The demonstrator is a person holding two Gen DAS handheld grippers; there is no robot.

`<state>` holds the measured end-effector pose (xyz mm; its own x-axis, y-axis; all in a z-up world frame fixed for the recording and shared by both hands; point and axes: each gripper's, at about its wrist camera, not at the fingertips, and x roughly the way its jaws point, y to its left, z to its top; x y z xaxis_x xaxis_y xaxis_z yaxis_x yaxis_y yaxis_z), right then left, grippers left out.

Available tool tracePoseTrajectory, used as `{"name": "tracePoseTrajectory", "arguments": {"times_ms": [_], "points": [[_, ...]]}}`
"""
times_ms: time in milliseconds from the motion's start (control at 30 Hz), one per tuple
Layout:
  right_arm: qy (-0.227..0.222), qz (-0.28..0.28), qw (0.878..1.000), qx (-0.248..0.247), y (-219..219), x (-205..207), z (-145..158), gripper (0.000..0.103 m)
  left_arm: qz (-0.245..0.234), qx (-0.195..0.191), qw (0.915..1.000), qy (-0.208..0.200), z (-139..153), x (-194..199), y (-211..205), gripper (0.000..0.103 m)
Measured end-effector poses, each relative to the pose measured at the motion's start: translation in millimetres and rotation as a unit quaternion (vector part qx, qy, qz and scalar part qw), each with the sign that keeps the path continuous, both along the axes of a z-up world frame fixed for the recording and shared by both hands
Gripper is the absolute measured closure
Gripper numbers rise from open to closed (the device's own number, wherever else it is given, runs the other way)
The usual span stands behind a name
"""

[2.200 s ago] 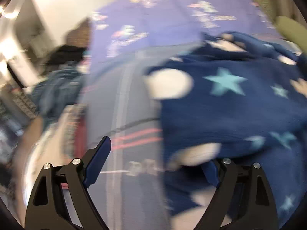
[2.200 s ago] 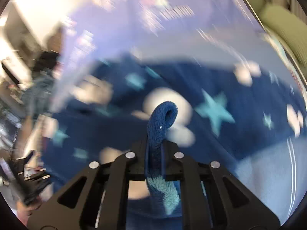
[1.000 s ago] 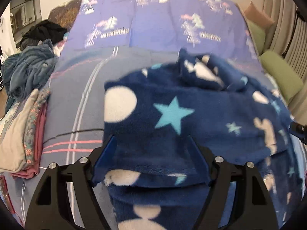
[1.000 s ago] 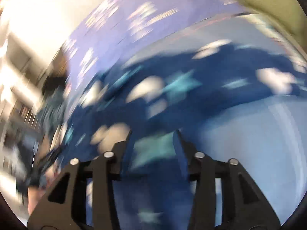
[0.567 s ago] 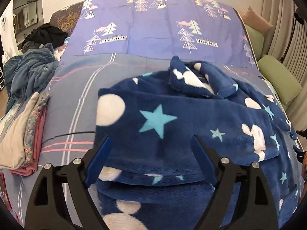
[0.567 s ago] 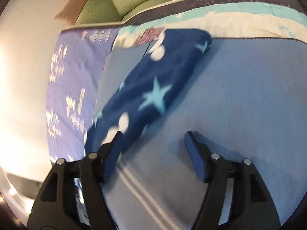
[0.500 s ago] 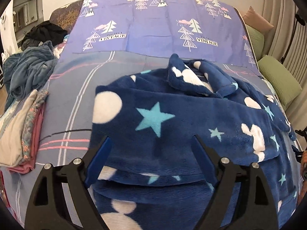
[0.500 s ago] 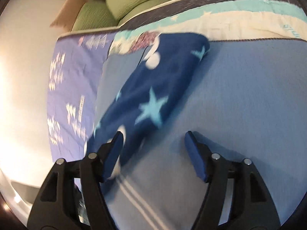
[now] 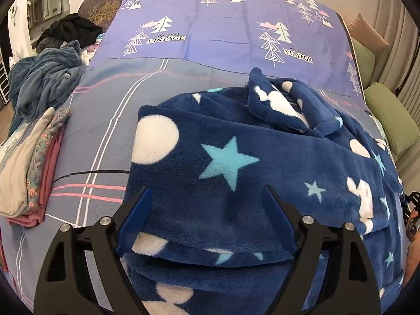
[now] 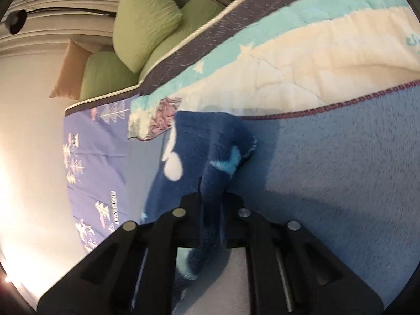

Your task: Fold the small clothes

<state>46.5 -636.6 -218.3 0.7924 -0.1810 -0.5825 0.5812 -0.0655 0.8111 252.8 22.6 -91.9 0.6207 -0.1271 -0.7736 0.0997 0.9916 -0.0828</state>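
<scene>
This is a bedroom in a home. A big bed [image 9: 183, 84] fills the room, with a purple sheet [image 9: 223, 34] that has little trees and the word VINTAGE printed on it, and soft green pillows [image 10: 147, 15] sit beside the bed near long pale curtains [image 9: 399, 52]. A folded stack of clothes [image 9: 29, 162] and a heap of blue and black clothes [image 9: 50, 73] lie along one side of the bed, and a fluffy blue top with stars and white dots [image 9: 236, 162] is spread out in the middle.
</scene>
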Motion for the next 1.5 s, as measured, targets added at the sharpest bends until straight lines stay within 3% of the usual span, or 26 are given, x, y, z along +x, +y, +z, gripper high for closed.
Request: {"name": "tracePoseTrajectory", "arguments": {"times_ms": [133, 233, 367, 500, 567, 667, 800, 900, 1033, 1167, 1233, 1300, 1367, 1500], "points": [[-0.045, 0.045, 0.997, -0.038, 15.9, 15.9, 41.0, 0.094, -0.004, -0.01, 0.9999, -0.004, 1.1, -0.9, 0.2, 0.018], [-0.073, 0.11, 0.987, -0.091, 43.5, 46.6, 84.8, 0.094, -0.008, -0.015, 0.9998, -0.004, 1.4, -2.2, 0.1, 0.018], [-0.117, 0.223, 0.956, -0.149, 111.1, 88.9, 138.6, 0.094, -0.011, -0.026, 0.9996, -0.002, 0.0, -3.3, 2.9, 0.018], [-0.146, 0.361, 0.897, -0.21, 214.5, 129.5, 184.1, 0.094, -0.017, -0.043, 0.9989, 0.001, -0.6, -3.1, 7.7, 0.018], [-0.157, 0.431, 0.858, -0.231, 275.0, 142.6, 196.1, 0.094, -0.022, -0.058, 0.998, 0.003, -0.5, -2.7, 10.0, 0.018], [-0.157, 0.505, 0.811, -0.25, 342.1, 151.4, 196.8, 0.094, -0.027, -0.111, 0.9933, 0.017, -2.2, 0.0, 18.7, 0.018], [-0.088, 0.606, 0.733, -0.297, 426.2, 157.7, 168.5, 0.091, -0.037, -0.158, 0.9864, 0.024, -2.6, 0.8, 25.3, 0.018], [-0.037, 0.641, 0.692, -0.33, 459.0, 151.8, 145.9, 0.087, -0.057, -0.196, 0.9783, 0.036, -4.3, -0.3, 25.5, 0.018], [-0.022, 0.642, 0.677, -0.359, 470.9, 136.7, 137.7, 0.086, -0.072, -0.219, 0.9718, 0.05, -7.6, 1.5, 17.9, 0.018], [-0.027, 0.639, 0.668, -0.38, 476.3, 125.0, 141.3, 0.061, -0.088, -0.243, 0.9641, 0.063, -7.7, 6.8, 6.1, 0.018], [-0.031, 0.616, 0.661, -0.427, 486.1, 123.2, 152.4, 0.053, -0.093, -0.258, 0.9594, 0.067, -6.5, 8.1, 1.4, 0.018], [-0.038, 0.617, 0.641, -0.455, 498.2, 116.9, 156.2, 0.052, -0.089, -0.283, 0.952, 0.076, -7.7, 9.7, 4.5, 0.016], [-0.041, 0.641, 0.624, -0.445, 507.5, 118.4, 152.6, 0.053, -0.083, -0.316, 0.9409, 0.089, -10.8, 12.4, 10.1, 0.012], [-0.037, 0.664, 0.606, -0.437, 517.3, 116.4, 141.9, 0.057, -0.094, -0.344, 0.9265, 0.119, -18.7, 19.5, 3.4, 0.007]]}}
